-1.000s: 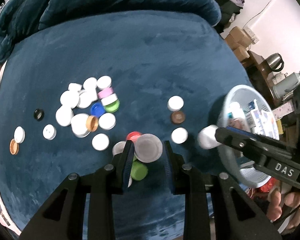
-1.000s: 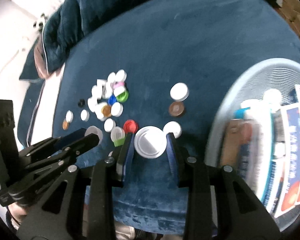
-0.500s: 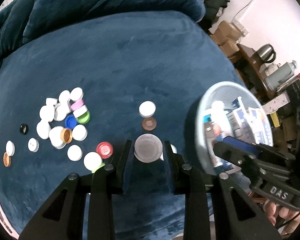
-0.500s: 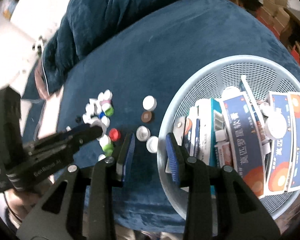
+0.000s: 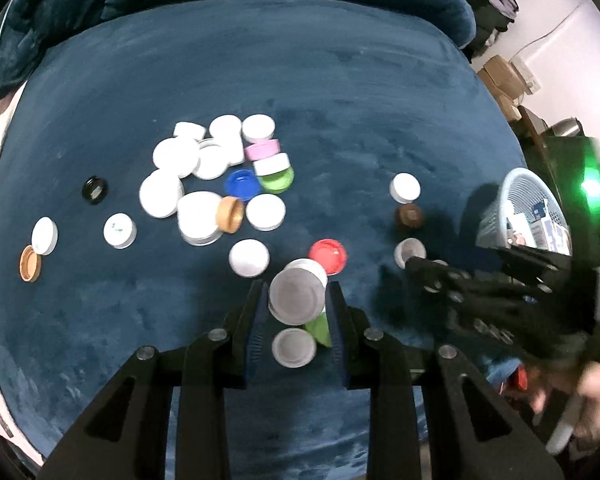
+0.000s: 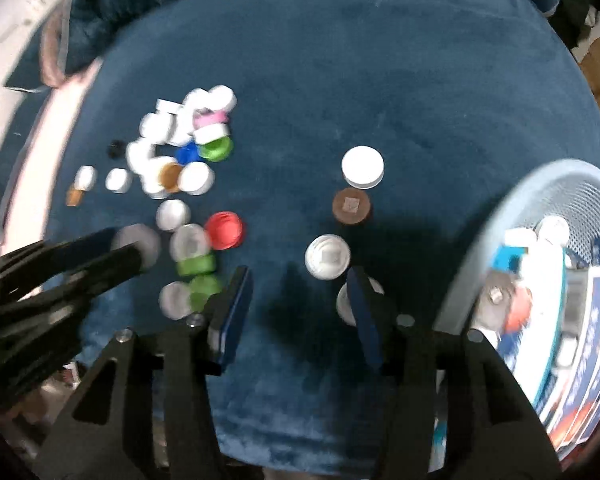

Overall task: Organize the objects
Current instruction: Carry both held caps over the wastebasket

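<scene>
Surface: a dark blue plush cushion (image 5: 340, 80) carries everything; it is the only support in view

Left gripper: the left gripper (image 5: 298, 312) is pinched on a round pale grey plastic cap (image 5: 297, 298), held flat between the pads above the cushion's near edge

Right gripper: the right gripper (image 6: 300, 304) stands spread with nothing between its pads; its jaws have just been opening

Main cluster: a heap of white round plastic caps (image 5: 196, 176) is gathered toward the cushion's left side, with a blue cap (image 5: 243, 185) and a green cap (image 5: 276, 179) at its right fringe

Row: a white round cap (image 6: 362, 167), a brown round cap (image 6: 351, 206) and a white ribbed cap (image 6: 327, 257) are lined up from far to near, toward the cushion's right edge

Basket: a pale blue mesh plastic basket (image 6: 512, 216) holding boxes is set at the cushion's right edge

Deciding relation: the white ribbed cap lies just ahead of the right gripper's open jaws, slightly toward the right-hand pad; a further white cap (image 6: 344, 300) is half hidden behind that pad. The caps are round, so no long axis constrains the approach

Nearer hand: the right gripper is judged far nearer the row; the left is occupied

Likely next: a descent over the row by the right gripper
</scene>
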Demonstrator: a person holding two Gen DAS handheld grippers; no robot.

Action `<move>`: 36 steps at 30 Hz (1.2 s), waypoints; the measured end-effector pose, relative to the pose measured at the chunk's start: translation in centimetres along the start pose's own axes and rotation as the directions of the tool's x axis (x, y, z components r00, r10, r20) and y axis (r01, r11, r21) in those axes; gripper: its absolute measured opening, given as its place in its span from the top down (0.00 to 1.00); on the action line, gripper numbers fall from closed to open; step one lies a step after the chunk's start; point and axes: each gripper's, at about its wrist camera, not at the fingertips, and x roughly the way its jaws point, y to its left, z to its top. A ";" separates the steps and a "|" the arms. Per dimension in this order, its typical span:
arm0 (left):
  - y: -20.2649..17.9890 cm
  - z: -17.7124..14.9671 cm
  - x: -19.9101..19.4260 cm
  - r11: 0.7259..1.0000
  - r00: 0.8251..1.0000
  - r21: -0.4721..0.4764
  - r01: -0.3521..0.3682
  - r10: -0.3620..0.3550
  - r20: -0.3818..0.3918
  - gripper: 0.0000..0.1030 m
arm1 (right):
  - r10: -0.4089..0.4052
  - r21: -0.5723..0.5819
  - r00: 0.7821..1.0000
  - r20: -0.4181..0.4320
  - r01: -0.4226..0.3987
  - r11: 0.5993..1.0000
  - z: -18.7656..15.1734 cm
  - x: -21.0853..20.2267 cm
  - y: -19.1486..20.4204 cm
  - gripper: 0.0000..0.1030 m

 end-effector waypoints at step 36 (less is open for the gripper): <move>-1.5 0.9 -1.2 0.998 0.998 -0.012 0.059 -0.059 0.020 0.71 | -0.023 -0.016 0.998 0.052 0.024 1.000 -1.8 -1.6 -0.2 0.70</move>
